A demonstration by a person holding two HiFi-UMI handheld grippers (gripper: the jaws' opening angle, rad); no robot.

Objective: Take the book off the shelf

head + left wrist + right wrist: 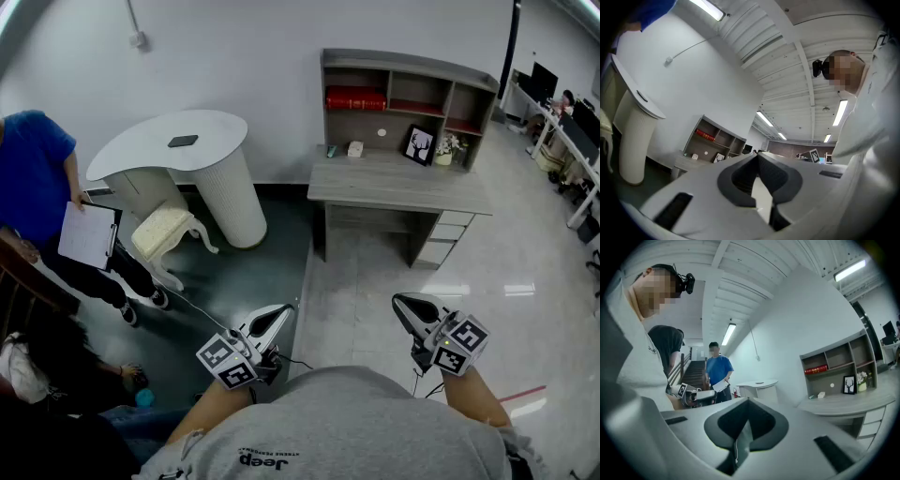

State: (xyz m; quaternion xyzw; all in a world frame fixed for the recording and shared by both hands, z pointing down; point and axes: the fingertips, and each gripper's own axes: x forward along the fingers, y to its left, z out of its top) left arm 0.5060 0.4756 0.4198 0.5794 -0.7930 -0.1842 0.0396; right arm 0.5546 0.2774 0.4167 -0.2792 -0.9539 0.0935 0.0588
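Observation:
The red book lies flat in the top-left compartment of the grey shelf unit on the desk, far ahead of me across the floor. It also shows small in the left gripper view and the right gripper view. My left gripper and right gripper hover low in front of my body, well short of the desk. Each has its jaws closed tip to tip with nothing between them, as the left gripper and right gripper show in their own views.
On the desk stand a framed deer picture, a small flower pot and a few small items. At the left are a white round-topped counter, a cream stool and a person in blue holding a clipboard.

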